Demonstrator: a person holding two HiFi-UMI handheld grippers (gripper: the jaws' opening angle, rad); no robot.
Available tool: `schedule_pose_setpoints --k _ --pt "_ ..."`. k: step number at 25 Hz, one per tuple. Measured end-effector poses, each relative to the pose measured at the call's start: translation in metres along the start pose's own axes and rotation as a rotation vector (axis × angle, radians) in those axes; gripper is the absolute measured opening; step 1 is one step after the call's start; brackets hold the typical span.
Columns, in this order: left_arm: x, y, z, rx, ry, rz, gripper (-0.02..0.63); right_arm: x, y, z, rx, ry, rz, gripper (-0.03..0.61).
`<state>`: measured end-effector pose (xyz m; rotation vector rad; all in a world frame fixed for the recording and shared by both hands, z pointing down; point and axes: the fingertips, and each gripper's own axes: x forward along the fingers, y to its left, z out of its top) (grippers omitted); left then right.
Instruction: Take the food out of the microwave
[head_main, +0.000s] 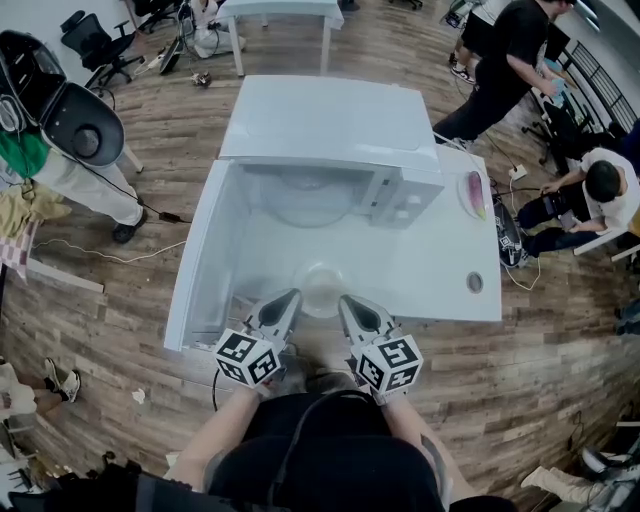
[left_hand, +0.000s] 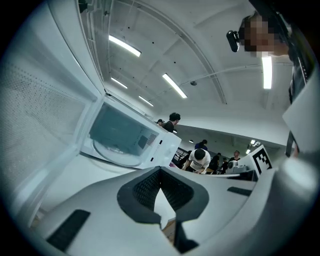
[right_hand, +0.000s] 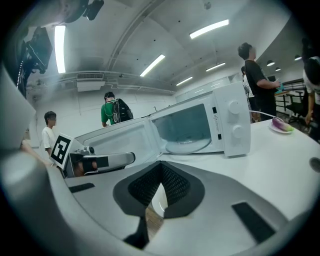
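Observation:
The white microwave (head_main: 330, 125) stands at the back of the white table (head_main: 440, 270), its door (head_main: 200, 255) swung open to the left. Only the glass turntable (head_main: 310, 200) shows in the cavity. A clear bowl (head_main: 322, 285) sits on the table near the front edge. My left gripper (head_main: 295, 296) is at its left rim and my right gripper (head_main: 344, 300) at its right rim, both with jaws shut. Whether either pinches the rim I cannot tell. A purple food item on a plate (head_main: 474, 193) lies at the table's right.
A small dark round thing (head_main: 475, 282) lies on the table's right front. A person in black (head_main: 505, 55) stands behind the table's right corner, another sits at the right (head_main: 600, 190). An office chair (head_main: 80, 120) is to the left.

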<state>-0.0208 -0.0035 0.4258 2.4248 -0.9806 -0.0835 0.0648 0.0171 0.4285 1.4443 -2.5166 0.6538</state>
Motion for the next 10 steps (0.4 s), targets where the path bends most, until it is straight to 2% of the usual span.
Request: schedule_pose_setpoints --k 10 --pt "0.0058 0.003 -0.0026 -0.018 0.019 -0.006 0.009 0.0004 -0.0078 0.0003 0.017 -0.004 -0.002 0.018"
